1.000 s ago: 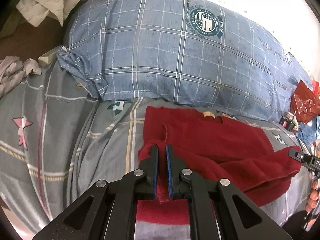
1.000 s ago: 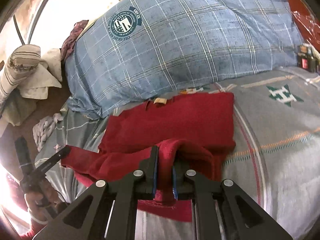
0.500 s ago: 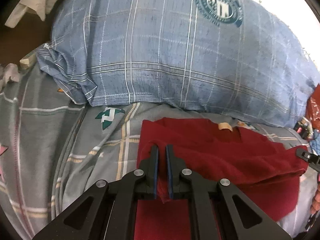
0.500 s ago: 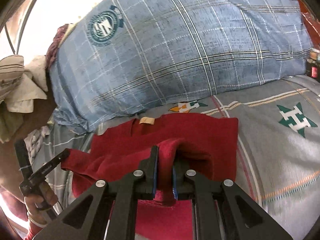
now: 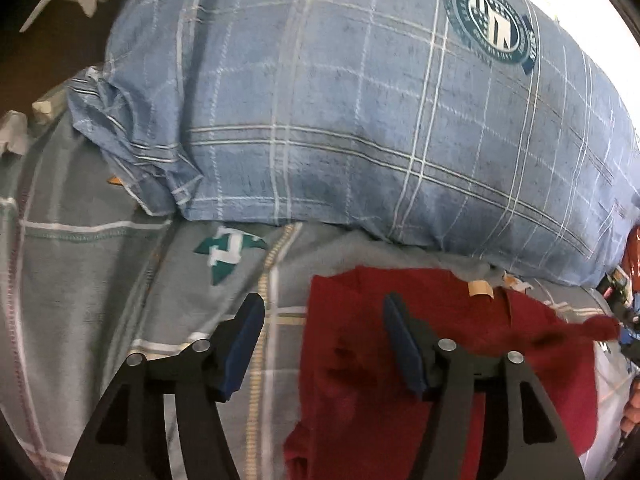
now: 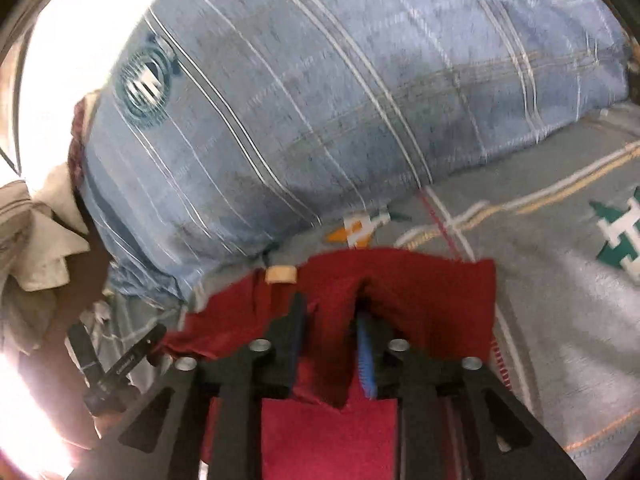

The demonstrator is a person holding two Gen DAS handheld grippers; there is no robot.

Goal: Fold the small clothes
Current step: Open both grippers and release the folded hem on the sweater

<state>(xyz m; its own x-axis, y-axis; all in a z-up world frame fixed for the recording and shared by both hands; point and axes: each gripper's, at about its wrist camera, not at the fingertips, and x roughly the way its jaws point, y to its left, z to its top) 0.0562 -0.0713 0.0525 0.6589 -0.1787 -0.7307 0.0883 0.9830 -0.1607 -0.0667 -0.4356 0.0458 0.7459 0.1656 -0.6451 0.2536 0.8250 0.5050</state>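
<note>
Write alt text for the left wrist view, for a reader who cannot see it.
The left tongs stand open over the left edge of a dark red knit garment lying on a grey checked bedsheet; the jaws have just been opening and pinch no cloth. Behind lies a large blue plaid pillow with a round teal emblem.

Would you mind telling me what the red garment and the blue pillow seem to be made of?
Red garment: likely soft knit or fleece, matte, with a slightly fuzzy nap and limp folds. Blue pillow: probably woven cotton, matte, with printed plaid lines and crumpled creases.
</note>
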